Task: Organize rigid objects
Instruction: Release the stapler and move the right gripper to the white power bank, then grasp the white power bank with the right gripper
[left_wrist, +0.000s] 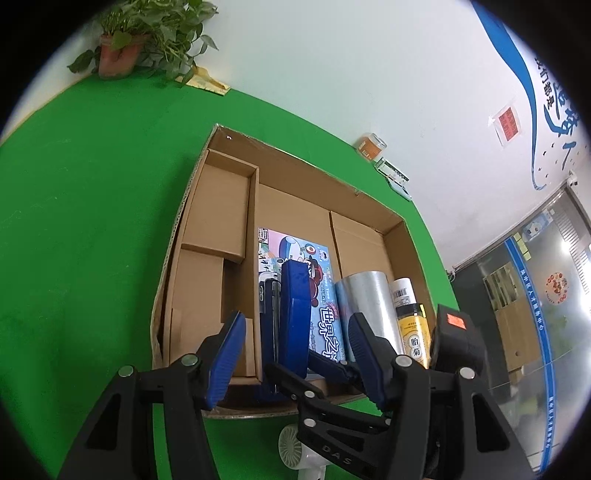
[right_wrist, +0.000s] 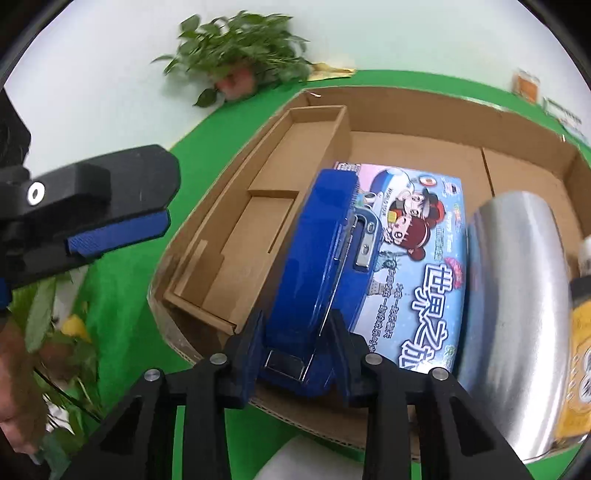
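Tabletop (left_wrist: 92, 192) covered in green is seen in both views, bounded at the rear by a pale wall. A shallow cardboard tray (left_wrist: 303, 162) is set on it, and a narrow cardboard insert (left_wrist: 221, 206) is fitted along the tray's left side. Within the tray, a flat illustrated box (right_wrist: 417, 258) printed with cartoon figures is laid on the floor. A silver cylinder (left_wrist: 369, 306) is placed just right of this box, and a yellow-labelled bottle (left_wrist: 410, 317) is placed beside the cylinder against the tray's right wall. A blue stapler (right_wrist: 314, 266) is shown lying lengthwise along the left edge of the illustrated box, partly over it, with its near end at the tray's front wall.

The right gripper (right_wrist: 295, 354) is clamped on the near end of the blue stapler, one blue-padded finger pressed against each side. The left gripper (left_wrist: 295, 354) is held above the tray's front edge with its jaws spread apart and nothing between them; in the right wrist view only one of its fingers is visible, at the left, clear of the tray.

A potted plant (left_wrist: 147, 40) is stood at the far corner of the tabletop. A small orange-labelled jar (left_wrist: 371, 146) is stood against the wall behind the tray. A white fan-like object (left_wrist: 295, 446) is partly visible below the grippers, outside the tray's front wall.
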